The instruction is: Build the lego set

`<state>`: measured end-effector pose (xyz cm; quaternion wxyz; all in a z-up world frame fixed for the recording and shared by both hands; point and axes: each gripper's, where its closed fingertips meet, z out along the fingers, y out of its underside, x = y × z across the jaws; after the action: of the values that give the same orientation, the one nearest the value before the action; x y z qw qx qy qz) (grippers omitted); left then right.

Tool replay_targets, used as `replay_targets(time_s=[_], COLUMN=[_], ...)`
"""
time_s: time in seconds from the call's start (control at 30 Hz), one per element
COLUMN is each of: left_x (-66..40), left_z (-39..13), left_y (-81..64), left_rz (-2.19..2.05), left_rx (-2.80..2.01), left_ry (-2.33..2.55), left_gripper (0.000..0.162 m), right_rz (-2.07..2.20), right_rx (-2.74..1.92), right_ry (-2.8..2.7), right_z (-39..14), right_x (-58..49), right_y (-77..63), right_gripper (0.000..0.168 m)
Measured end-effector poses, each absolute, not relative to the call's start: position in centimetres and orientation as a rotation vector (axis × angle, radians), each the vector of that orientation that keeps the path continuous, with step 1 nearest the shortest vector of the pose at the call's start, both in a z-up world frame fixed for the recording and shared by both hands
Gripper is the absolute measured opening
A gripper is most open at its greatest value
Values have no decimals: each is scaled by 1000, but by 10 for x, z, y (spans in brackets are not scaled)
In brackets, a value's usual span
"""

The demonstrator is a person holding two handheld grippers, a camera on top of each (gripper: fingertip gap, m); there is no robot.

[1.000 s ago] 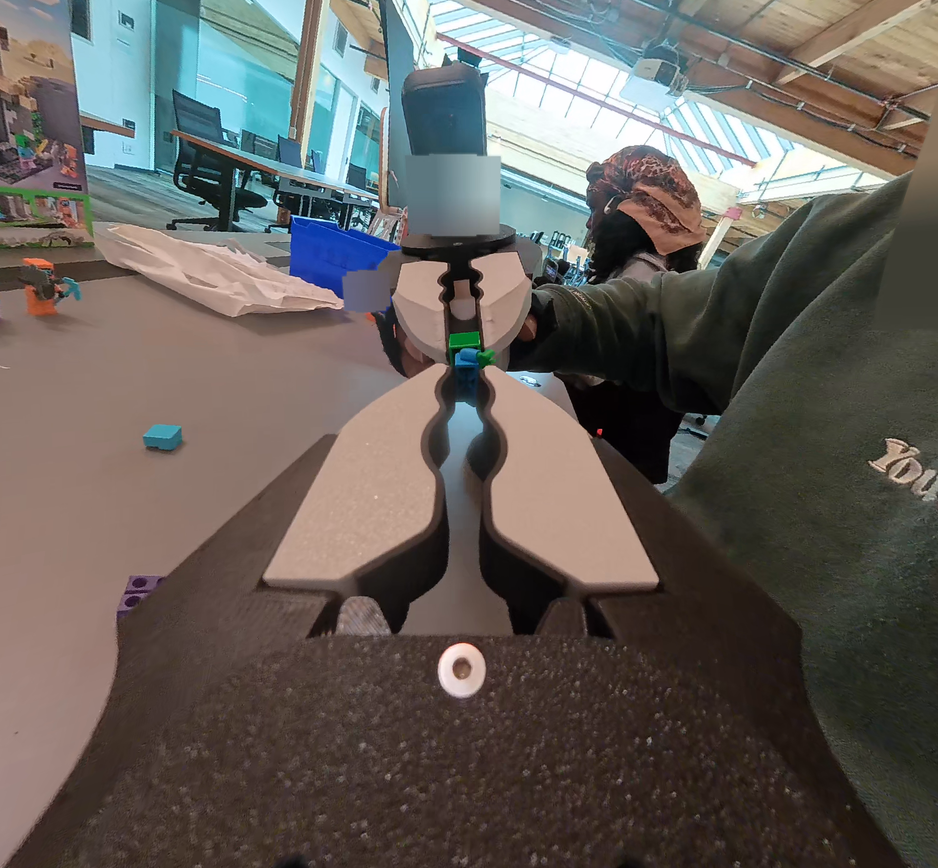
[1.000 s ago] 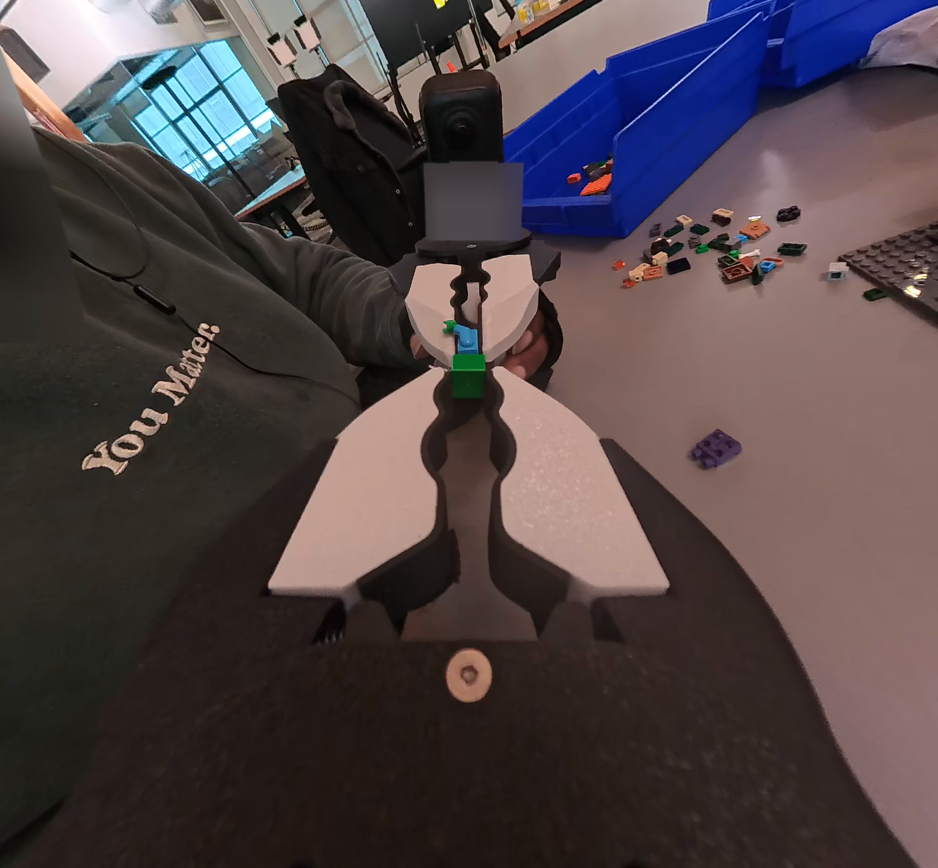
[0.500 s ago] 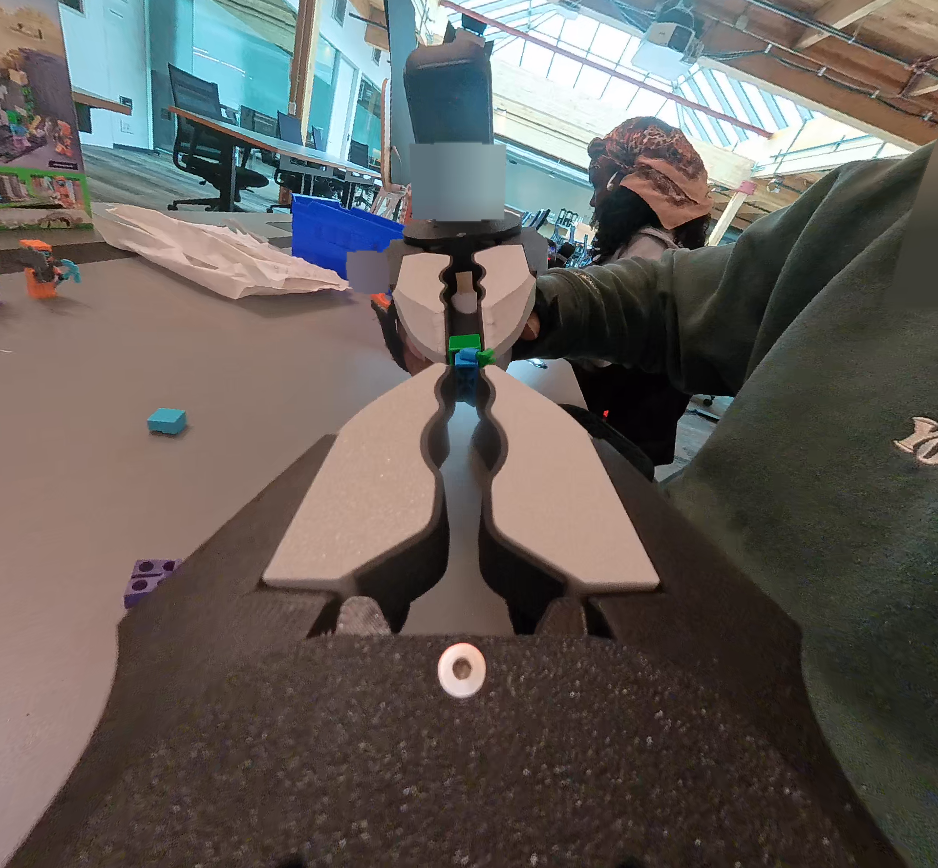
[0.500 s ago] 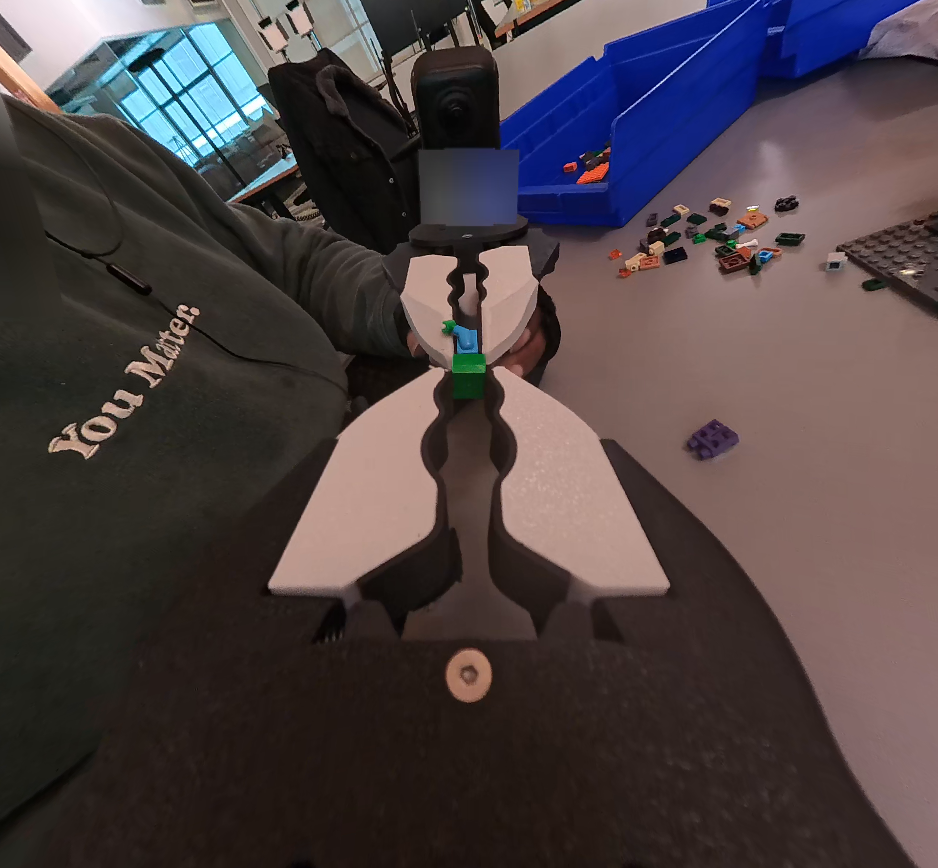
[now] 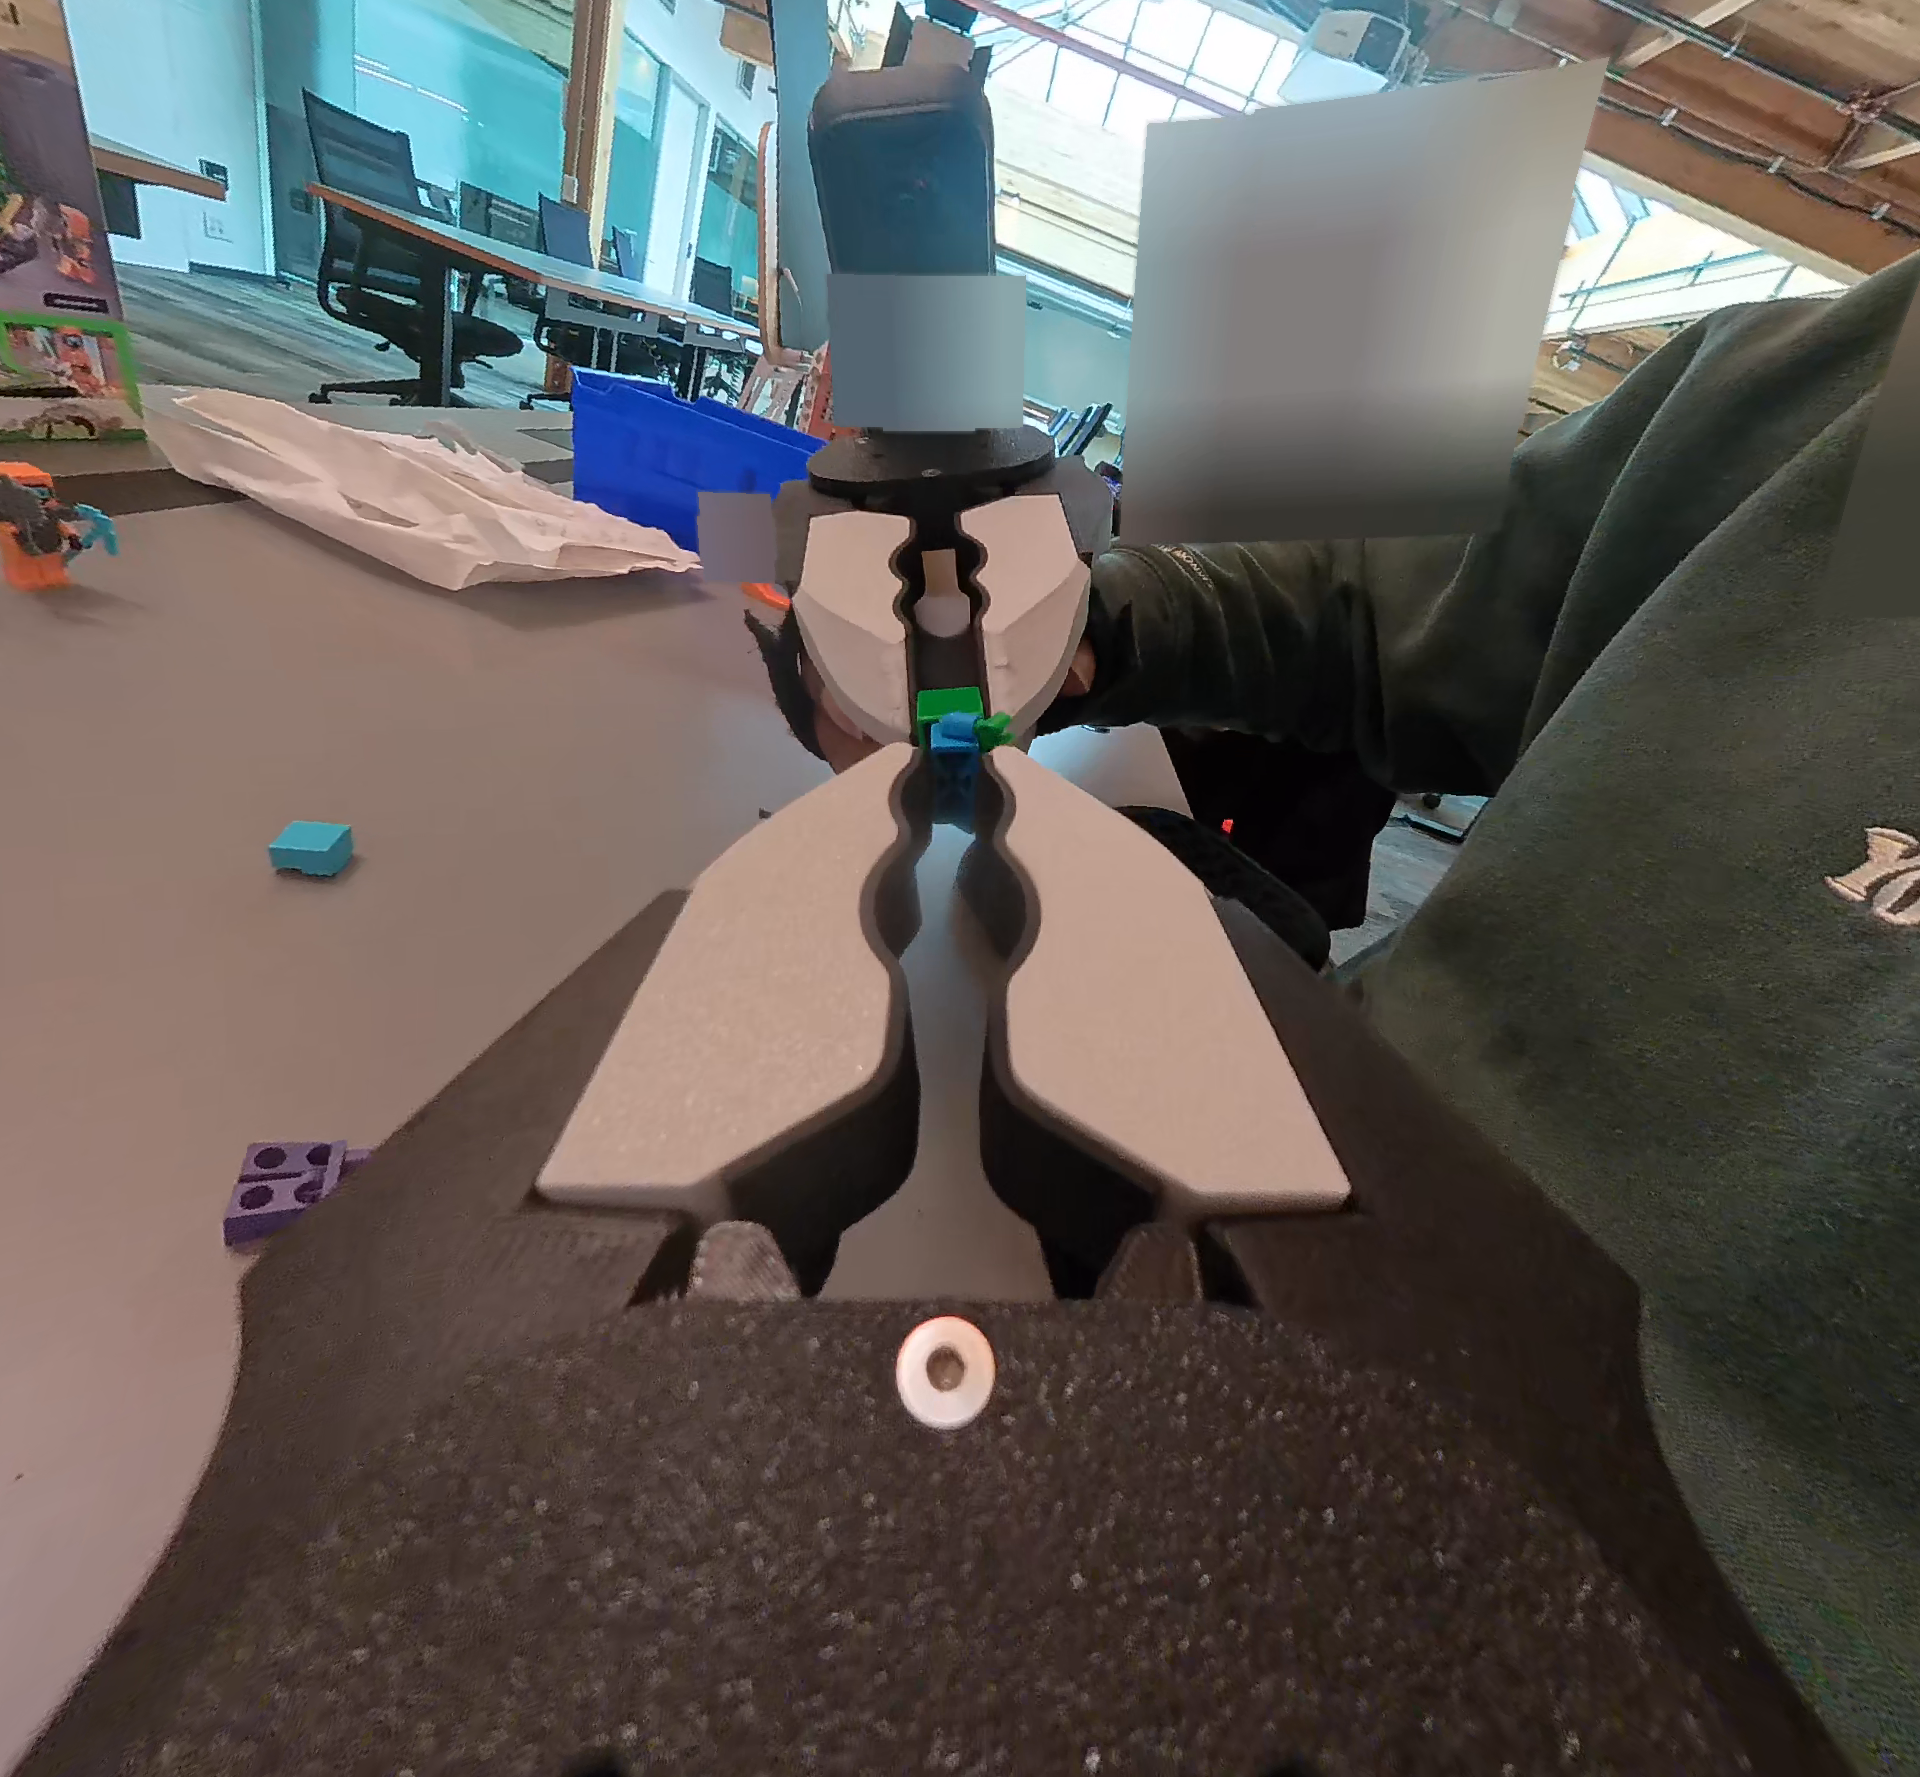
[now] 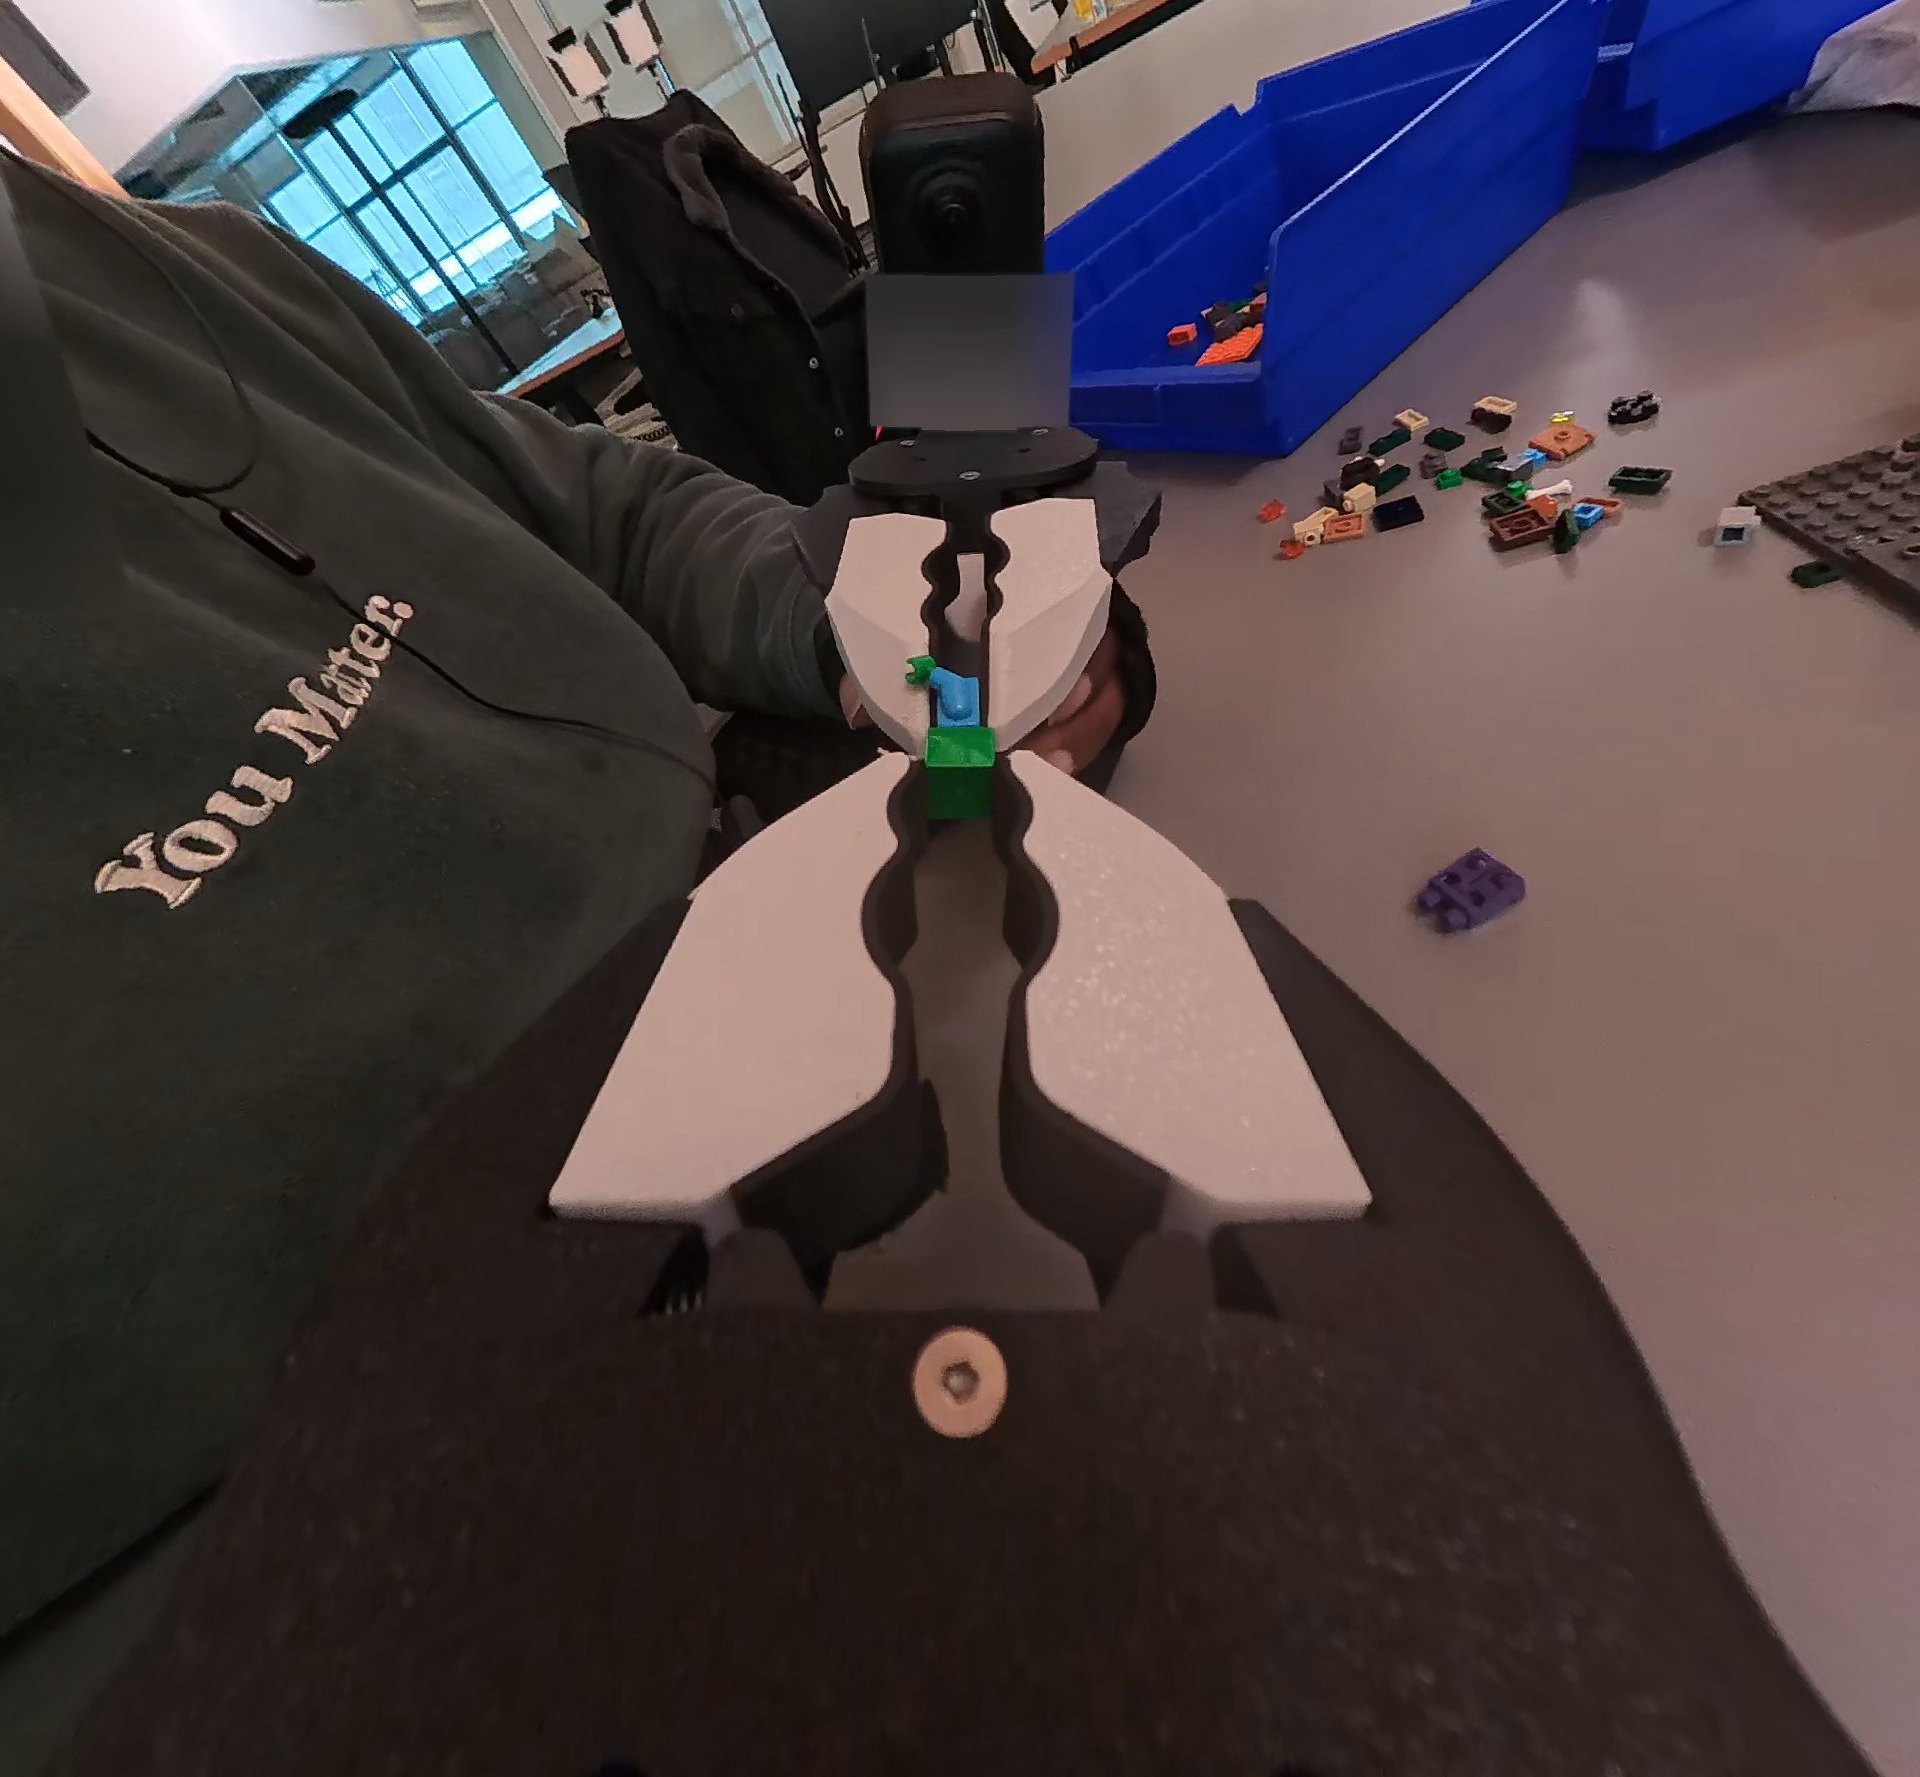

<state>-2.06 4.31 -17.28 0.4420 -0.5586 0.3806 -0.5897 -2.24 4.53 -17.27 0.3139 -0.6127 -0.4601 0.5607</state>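
Observation:
My two grippers meet tip to tip above the grey table (image 5: 312, 688). My left gripper (image 5: 951, 763) is shut on a small blue figure piece (image 5: 951, 748) with a green arm (image 5: 995, 728). My right gripper (image 6: 958, 763) is shut on a green cube (image 6: 958, 789). The cube touches the end of the blue piece (image 6: 956, 691). In the left wrist view the green cube (image 5: 945, 704) sits just behind the blue piece, in the right gripper (image 5: 951, 717). In the right wrist view the left gripper (image 6: 956, 725) faces mine.
A teal brick (image 5: 310, 847) and a purple plate (image 5: 281, 1190) lie on the table's left. The right wrist view shows several loose pieces (image 6: 1475, 480), a dark grey baseplate (image 6: 1860, 512) and blue bins (image 6: 1351, 221). An orange figure (image 5: 42, 527) and white crumpled paper (image 5: 416, 491) lie farther back. Less than 4 cm separates the two grippers' tips. The purple plate (image 5: 281, 1190) is about equally far from each gripper, around 15 cm. The right camera catches it too, in the right wrist view (image 6: 1469, 876).
Both grippers stay shut and tip to tip with the green cube against the blue piece. The pair has shifted slightly over the table; the background has slid a little.

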Motion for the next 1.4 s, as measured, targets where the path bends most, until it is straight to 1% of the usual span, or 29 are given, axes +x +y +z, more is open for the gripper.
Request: replay_targets(time_s=[0.17,0.27,0.33,0.4,0.53,0.63,0.67,0.8,0.83,0.9,0.93,1.1,1.27,1.4], left_x=[-20,-21,-21,-21,-24,-23,-23,-22,-21,-22,-24,-44,-59,-63], left_z=[-173,-160,-153,-150,-150,-152,-152,-157,-161,-167,-172,-215,-258,-271], left_y=[43,46,46,46,48,46,46,46,47,52,56,98,123,134], left_rz=[-1463,-1492,-1508,-1502,-1516,-1497,-1494,-1450,-1420,-1354,-1302,-835,-665,-538], left_rx=[-1382,-1339,-1310,-1297,-1293,-1295,-1298,-1314,-1329,-1368,-1394,-1640,-1858,-1871], left_ry=[958,914,885,875,850,862,864,895,913,946,967,1045,1100,1164], left_gripper=[8,8,8,8,8,8,8,8,8,20,23,15,16,15], right_rz=[1461,1412,1368,1355,1378,1391,1384,1336,1316,1259,1211,933,757,468], right_rx=[-1607,-1561,-1552,-1559,-1547,-1530,-1528,-1575,-1590,-1632,-1662,-1781,-1911,-1950], right_ry=[-1217,-1210,-1246,-1261,-1201,-1150,-1150,-1205,-1217,-1238,-1257,-1335,-1434,-1685], right_z=[-172,-158,-156,-158,-157,-151,-150,-156,-157,-159,-162,-181,-214,-246], right_x=[-22,-23,-23,-24,-27,-29,-28,-26,-25,-19,-14,10,29,45], right_y=[45,48,47,46,46,49,50,49,51,57,62,92,112,127], right_gripper=[12,12,22,27,25,18,12,12,12,12,12,12,12,12])
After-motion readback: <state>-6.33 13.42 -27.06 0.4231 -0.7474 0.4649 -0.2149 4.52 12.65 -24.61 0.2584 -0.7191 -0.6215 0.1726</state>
